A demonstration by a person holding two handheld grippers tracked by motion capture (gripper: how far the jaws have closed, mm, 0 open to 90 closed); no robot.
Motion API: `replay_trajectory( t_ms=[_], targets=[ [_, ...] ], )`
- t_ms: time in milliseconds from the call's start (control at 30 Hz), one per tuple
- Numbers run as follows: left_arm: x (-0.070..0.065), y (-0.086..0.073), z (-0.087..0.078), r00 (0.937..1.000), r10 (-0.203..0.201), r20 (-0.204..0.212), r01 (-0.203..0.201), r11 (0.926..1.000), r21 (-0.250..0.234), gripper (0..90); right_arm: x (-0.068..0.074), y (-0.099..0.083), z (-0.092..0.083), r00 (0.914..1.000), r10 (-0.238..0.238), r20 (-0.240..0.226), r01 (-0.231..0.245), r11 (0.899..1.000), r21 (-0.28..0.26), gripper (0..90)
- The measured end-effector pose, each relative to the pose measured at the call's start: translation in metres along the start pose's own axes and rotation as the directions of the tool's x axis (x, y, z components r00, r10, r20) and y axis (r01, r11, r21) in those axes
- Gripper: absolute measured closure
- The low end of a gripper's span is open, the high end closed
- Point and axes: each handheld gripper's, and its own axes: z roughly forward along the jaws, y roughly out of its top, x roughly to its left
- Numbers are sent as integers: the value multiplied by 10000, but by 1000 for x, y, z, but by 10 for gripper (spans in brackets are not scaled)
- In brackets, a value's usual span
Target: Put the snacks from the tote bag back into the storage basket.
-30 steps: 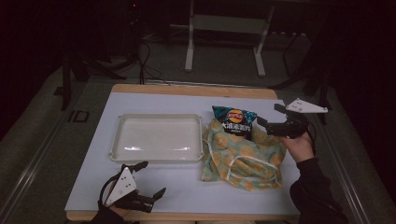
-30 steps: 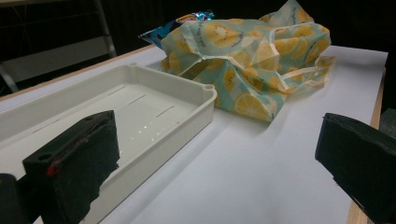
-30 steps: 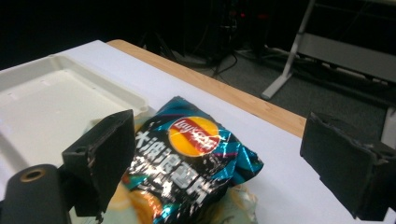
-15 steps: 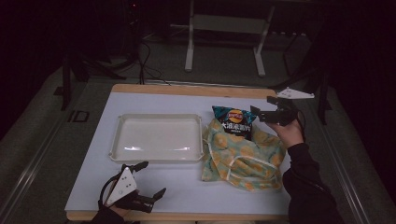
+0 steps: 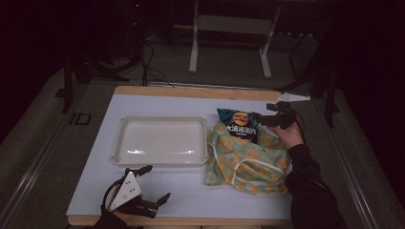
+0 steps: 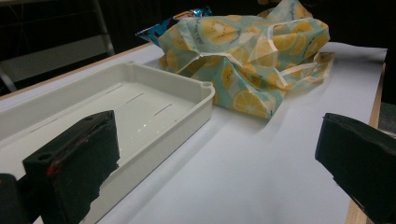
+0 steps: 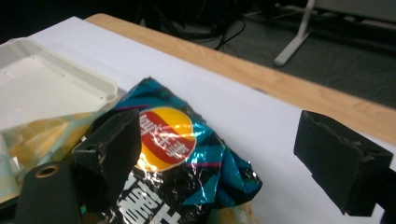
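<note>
- Centrally on the white table (image 5: pixel 191 200) sits a shallow cream tray (image 5: pixel 160 141), rectangular with rounded corners; its floor is bare apart from a few faint moulded slots, seen from the left gripper view (image 6: pixel 140 100).
- Just to the right of the tray lies a crumpled fabric bag (image 5: pixel 248 160), pale teal with a lemon-slice print and cream handles. Its near edge touches or nearly touches the tray's right rim; I cannot tell which.
- Poking out of the far end of the fabric bag is a crisp packet (image 5: pixel 239 125), black and teal foil with a red-and-yellow round logo. The lower part of the packet is tucked into or under the cloth, while its top lies on the table.
- In the right gripper view the packet (image 7: pixel 182 163) looks creased and lies flat, with the tray corner (image 7: pixel 105 91) off to the left.
- At the far right side of the table, the right gripper (image 5: pixel 265 118) is held by a hand in a dark sleeve. Its jaws stand wide apart, one over the packet's logo and one over bare table, gripping nothing.
- Near the front left edge of the table, the left gripper (image 5: pixel 155 183) rests low. Its jaws are spread apart and empty, pointing across the table toward the tray and fabric bag.
</note>
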Motion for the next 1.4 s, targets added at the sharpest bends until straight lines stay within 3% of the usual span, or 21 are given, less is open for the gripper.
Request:
replay_trajectory(
  t_ms=[200, 433, 533, 633, 800, 967, 1067, 1133, 1233, 1300, 1400],
  targets=[
    [0, 0, 0, 10000, -4, -4, 4, 10000, 12, 1, -8, -9, 13, 9992, 210, -335, -197, 9991, 364, 127],
    [-1, -1, -1, 10000, 22, -42, -21, 10000, 62, 1, -13, -13, 28, 9956, 28, -934, 62, 9954, 957, 123],
    [-1, -2, -2, 10000, 23, -73, -22, 10000, 87, 1, -17, -16, 32, 9927, 198, -1187, -53, 9927, 1205, 119],
    [-1, -2, -2, 10000, 6, -92, -5, 10000, 90, 1, -20, -18, 35, 9928, 244, -1172, -87, 9912, 1323, 115],
    [-1, -2, -2, 10000, 3, -71, -3, 9999, 106, 1, -22, -25, 43, 9871, 436, -1544, -162, 9845, 1745, 117],
    [-1, -2, -2, 10000, -12, -62, 12, 10000, 89, 1, -24, -28, 48, 9727, 862, -2154, -390, 9760, 2145, 165],
    [-1, -2, -2, 10000, 12, -63, -12, 10000, 92, 1, -24, -28, 48, 9692, 772, -2340, -226, 9735, 2276, 304],
    [-1, -2, -2, 10000, 5, -58, -5, 10000, 72, 1, -22, -28, 47, 9712, 611, -2305, -54, 9720, 2348, 513],
    [-2, -2, -3, 10000, 15, -57, -14, 10000, 59, 1, -17, -26, 47, 9754, 276, -2187, 299, 9664, 2555, 701],
    [-2, -2, -3, 10000, 8, -60, -7, 10000, 68, 1, -13, -24, 46, 9829, -51, -1842, 547, 9627, 2649, 837],
    [-2, -1, -3, 10000, 12, -61, -11, 10000, 66, 1, -8, -21, 46, 9902, -285, -1364, 668, 9560, 2857, 889]
  ],
)
